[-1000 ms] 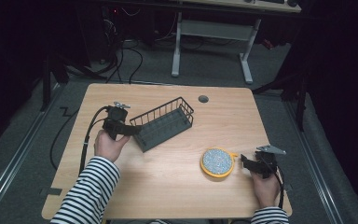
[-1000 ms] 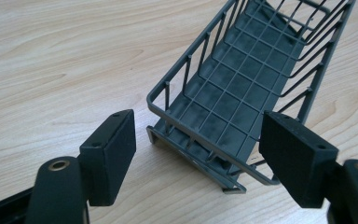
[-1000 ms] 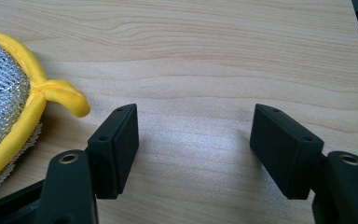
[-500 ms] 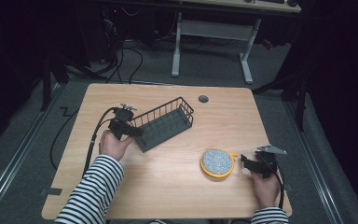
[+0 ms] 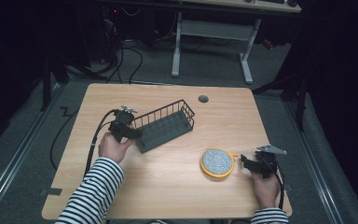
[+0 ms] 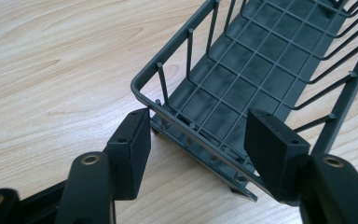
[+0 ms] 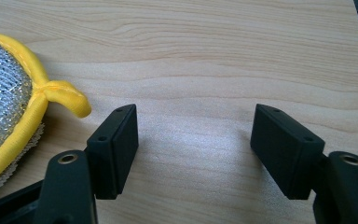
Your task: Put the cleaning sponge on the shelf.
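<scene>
A dark grey wire basket [image 5: 165, 125] lies slantwise on the wooden table [image 5: 168, 186]. My left gripper [image 5: 133, 134] is at its near-left short end. In the left gripper view the jaws have just been closing and now press on that end wall of the basket [image 6: 242, 60], one pad at each corner; the left gripper [image 6: 200, 123] is shut on it. A round scrubber [image 5: 216, 161] with a yellow rim and silvery face lies at the front right. My right gripper [image 5: 246, 161] rests just right of it, open [image 7: 193, 116] over bare wood, the scrubber's loop [image 7: 67, 95] beside its left jaw.
A round cable hole [image 5: 203, 99] sits near the table's far edge. Cables trail off the table's left side and across the floor. A desk frame [image 5: 209, 37] stands on the floor beyond the table. Bare wood lies between basket and scrubber.
The left hand has edged right and slightly nearer, onto the basket's end, and its jaws have closed on the end wall. The right hand and scrubber have stayed put.
</scene>
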Action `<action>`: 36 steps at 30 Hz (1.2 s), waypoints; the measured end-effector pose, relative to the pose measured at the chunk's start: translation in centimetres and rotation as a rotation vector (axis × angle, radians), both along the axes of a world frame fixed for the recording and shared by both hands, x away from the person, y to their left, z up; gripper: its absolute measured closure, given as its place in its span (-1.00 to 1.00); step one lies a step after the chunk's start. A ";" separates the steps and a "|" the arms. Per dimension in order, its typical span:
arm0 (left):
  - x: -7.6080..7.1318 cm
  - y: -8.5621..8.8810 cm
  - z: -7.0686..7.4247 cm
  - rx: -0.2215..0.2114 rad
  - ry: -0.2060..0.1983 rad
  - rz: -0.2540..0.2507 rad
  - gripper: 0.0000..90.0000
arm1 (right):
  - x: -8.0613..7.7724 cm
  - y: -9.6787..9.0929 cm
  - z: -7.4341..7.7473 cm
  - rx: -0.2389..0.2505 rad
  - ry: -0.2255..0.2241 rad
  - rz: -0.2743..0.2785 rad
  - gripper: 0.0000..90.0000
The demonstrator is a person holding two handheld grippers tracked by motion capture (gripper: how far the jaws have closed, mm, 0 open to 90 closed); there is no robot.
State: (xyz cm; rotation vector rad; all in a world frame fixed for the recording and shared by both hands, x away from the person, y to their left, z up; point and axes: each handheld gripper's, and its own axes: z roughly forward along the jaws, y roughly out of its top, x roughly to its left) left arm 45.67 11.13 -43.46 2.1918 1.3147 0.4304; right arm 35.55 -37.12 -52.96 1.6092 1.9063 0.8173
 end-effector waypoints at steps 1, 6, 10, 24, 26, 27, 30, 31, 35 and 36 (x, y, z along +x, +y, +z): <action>0.0 0.0 0.0 0.000 0.000 0.000 -0.07 | 0.0 0.0 0.0 0.000 0.000 0.000 -0.28; -0.8 0.3 0.0 -0.001 -0.006 -0.007 -0.07 | 0.0 0.0 0.0 0.002 0.000 0.001 -0.29; -1.4 0.5 0.0 -0.001 -0.008 -0.015 -0.07 | 0.0 0.0 0.0 0.002 0.000 0.000 -0.29; -4.2 1.7 -0.2 -0.031 -0.032 -0.042 -0.07 | 0.0 0.0 0.0 0.001 0.000 0.001 -0.29; -4.5 1.8 -0.2 -0.040 -0.033 -0.044 -0.07 | 0.0 0.0 0.0 0.001 0.000 0.002 -0.29; -4.6 1.9 -0.2 -0.044 -0.034 -0.044 -0.07 | 0.0 0.0 0.0 0.001 0.000 0.002 -0.29; -5.0 2.0 -0.2 -0.041 -0.042 -0.049 -0.07 | 0.0 0.0 0.0 0.002 0.000 0.000 -0.29; -5.2 2.0 -0.3 -0.045 -0.046 -0.048 -0.07 | 0.0 0.0 0.0 0.000 0.000 0.001 -0.29; -5.6 2.2 -0.4 -0.065 -0.052 -0.047 -0.07 | 0.0 0.1 0.0 -0.008 -0.002 0.003 -0.29; -5.7 2.2 -0.4 -0.067 -0.053 -0.050 -0.07 | 0.0 0.1 0.0 -0.009 -0.001 0.003 -0.29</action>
